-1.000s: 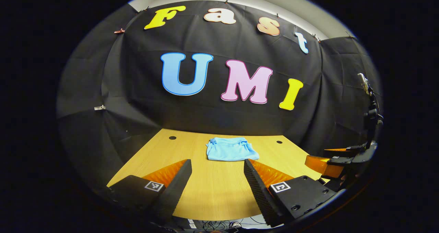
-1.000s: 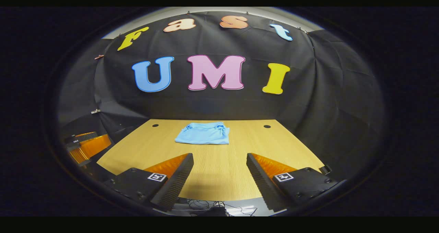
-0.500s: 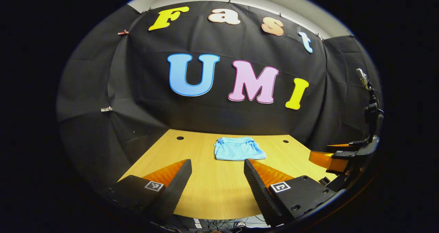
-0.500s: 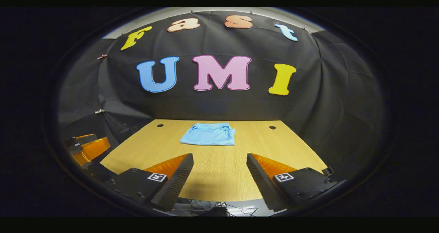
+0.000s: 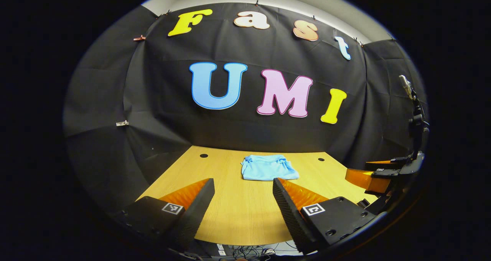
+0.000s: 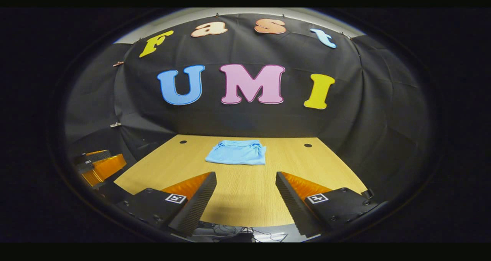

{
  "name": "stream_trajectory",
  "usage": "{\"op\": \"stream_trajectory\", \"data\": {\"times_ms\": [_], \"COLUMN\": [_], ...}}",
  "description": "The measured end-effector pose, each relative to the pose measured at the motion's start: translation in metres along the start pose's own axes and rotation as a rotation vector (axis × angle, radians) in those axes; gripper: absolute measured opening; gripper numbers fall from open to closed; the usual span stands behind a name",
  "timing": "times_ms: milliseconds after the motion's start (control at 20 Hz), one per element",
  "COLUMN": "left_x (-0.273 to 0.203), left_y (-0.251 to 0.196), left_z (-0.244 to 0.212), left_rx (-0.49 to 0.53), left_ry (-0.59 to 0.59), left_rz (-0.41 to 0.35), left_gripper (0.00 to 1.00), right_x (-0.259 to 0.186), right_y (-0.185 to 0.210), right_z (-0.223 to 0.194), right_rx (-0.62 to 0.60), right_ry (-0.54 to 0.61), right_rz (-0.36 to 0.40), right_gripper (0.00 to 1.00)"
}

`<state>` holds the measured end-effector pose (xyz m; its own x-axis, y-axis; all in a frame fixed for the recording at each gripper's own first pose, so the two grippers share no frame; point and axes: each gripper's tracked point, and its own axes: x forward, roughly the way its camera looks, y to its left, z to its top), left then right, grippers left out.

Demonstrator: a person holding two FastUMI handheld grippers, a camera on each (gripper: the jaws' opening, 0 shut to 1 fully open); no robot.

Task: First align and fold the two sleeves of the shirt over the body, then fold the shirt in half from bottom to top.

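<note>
A: Left gripper view: sits low at the near edge of the table [image 5: 230, 215], facing the far edge and the booth wall [image 5: 245, 130]. Its own fingers frame the bottom.

B: Right gripper view: same near edge, same heading, well back from the far edge.

A: Overlap: both take in the tabletop [image 6: 245, 192], the folded shirt [image 5: 268, 167] [image 6: 237, 157] near the far edge, and the wall.

B: Cross-sighting: right gripper [image 5: 374, 176] at the left view's right rim; left gripper [image 6: 96, 167] at the right view's left rim.
</note>
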<state>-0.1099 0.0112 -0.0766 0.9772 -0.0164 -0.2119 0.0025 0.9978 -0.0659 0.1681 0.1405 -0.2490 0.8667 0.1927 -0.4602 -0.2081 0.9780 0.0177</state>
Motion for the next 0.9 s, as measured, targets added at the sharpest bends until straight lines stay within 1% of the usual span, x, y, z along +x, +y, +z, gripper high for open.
{"op": "stream_trajectory", "data": {"times_ms": [350,900], "left_x": [-0.0065,-0.0058], "left_y": [-0.0005,-0.0084], "left_z": [-0.0022,-0.0021], "left_rx": [-0.001,0.009], "left_ry": [-0.003,-0.001], "left_rz": [0.011,0.002], "left_gripper": [0.97,0.97], "right_x": [-0.0041,-0.0077], "right_y": [0.0028,-0.0033], "right_z": [-0.0018,-0.0069], "right_rx": [0.006,0.024], "right_ry": [0.001,-0.001], "right_rz": [0.014,0.001], "right_gripper": [0.98,0.97]}}
